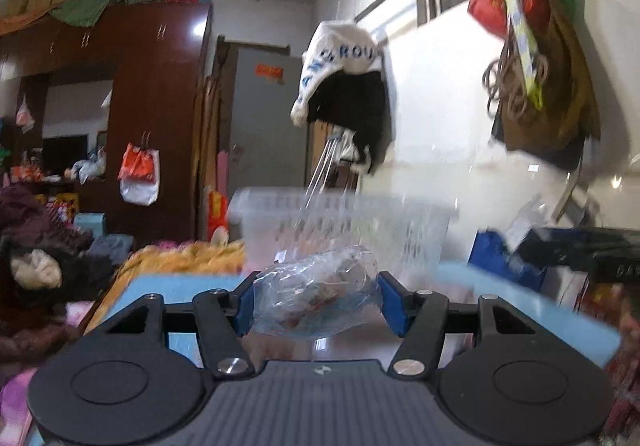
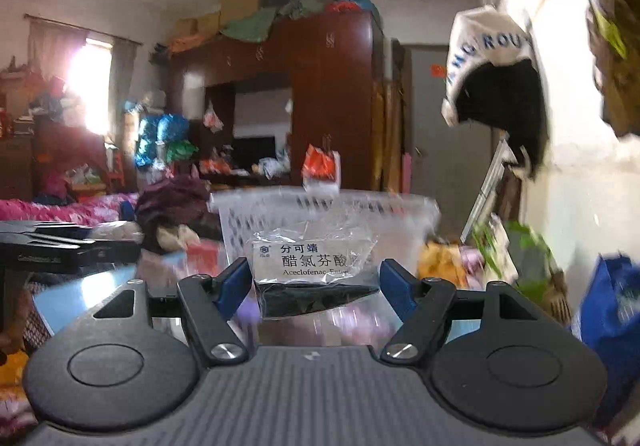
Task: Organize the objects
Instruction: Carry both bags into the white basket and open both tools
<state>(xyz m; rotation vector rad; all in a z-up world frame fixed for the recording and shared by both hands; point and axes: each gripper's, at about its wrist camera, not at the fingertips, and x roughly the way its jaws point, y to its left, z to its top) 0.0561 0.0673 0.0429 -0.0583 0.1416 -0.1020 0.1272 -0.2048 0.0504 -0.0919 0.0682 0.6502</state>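
Your left claw (image 1: 318,300) is clamped on a crumpled clear plastic packet (image 1: 316,296), blue pads pressing both of its sides, held above the light blue table (image 1: 520,298). Your right claw (image 2: 316,282) grips a medicine box in clear wrap (image 2: 314,266), its label facing you. Just beyond both claws stands a white slotted basket (image 2: 320,214), blurred. A white-and-black cap (image 1: 340,82) hangs on the right wall; the dark wardrobe (image 1: 160,106) stands far left.

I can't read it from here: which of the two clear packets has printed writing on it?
The boxed packet in the right claw bears printed characters. The crumpled packet in the left claw shows none.
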